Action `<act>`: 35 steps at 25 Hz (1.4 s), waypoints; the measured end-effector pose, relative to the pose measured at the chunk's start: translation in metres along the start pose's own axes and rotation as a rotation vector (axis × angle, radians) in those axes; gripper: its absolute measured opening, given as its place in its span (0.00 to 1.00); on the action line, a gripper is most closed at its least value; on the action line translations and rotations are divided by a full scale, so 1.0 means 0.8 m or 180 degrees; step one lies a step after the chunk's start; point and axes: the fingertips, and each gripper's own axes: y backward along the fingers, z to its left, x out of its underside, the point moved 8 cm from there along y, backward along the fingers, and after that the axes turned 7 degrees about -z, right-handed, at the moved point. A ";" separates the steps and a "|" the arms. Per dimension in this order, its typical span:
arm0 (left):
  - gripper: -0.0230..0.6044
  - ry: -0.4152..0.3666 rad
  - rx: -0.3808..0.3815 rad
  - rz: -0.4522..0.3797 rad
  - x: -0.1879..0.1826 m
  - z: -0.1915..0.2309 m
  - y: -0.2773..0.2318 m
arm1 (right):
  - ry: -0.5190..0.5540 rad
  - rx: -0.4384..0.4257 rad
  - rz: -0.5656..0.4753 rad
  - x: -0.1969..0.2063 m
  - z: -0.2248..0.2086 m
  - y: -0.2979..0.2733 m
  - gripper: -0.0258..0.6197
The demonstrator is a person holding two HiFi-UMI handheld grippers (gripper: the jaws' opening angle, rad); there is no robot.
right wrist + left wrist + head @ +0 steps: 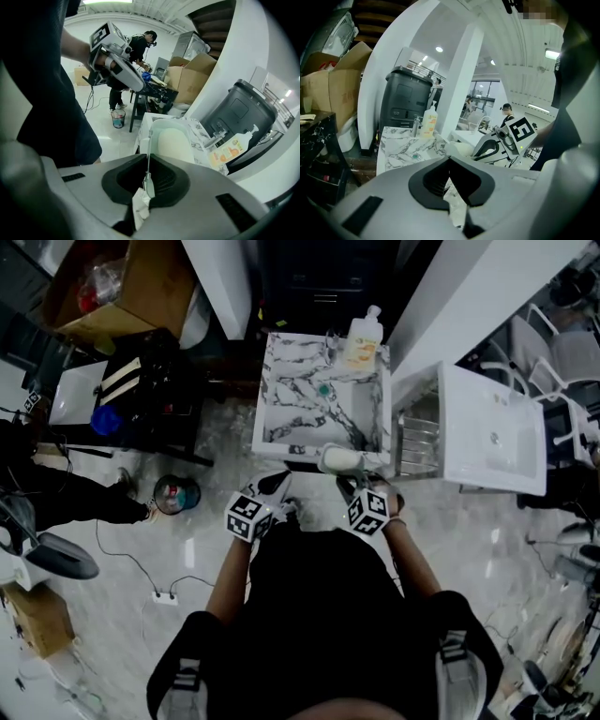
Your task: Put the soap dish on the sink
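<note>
The soap dish (339,460) is a pale oval tray with a clear rim, hanging over the front right edge of the marble sink (272,381). My right gripper (351,482) is shut on the dish's near rim; in the right gripper view the dish (173,140) rises from the jaws, tilted on edge. My left gripper (279,486) hovers just left of it at the sink's front edge, shut with nothing in it (449,161). From the left gripper view, the right gripper (499,143) and dish (458,149) lie to the right.
A soap bottle (364,338) and faucet (331,341) stand at the sink's back edge. A white basin (492,432) with a chrome rack (419,437) is to the right. A black cart (141,390), bucket (175,493) and power strip (165,596) lie left.
</note>
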 end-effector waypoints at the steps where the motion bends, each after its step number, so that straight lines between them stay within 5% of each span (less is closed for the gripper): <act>1: 0.03 -0.0002 0.0017 0.0008 -0.001 0.007 0.001 | -0.0009 0.0005 0.0005 -0.005 -0.002 -0.004 0.05; 20: 0.03 -0.0193 0.0365 0.0076 -0.015 0.097 0.018 | -0.0236 0.0333 0.0068 -0.060 0.000 -0.063 0.05; 35: 0.03 -0.0073 0.0283 0.0118 0.009 0.094 0.056 | -0.0188 0.0164 0.0060 -0.072 0.030 -0.082 0.05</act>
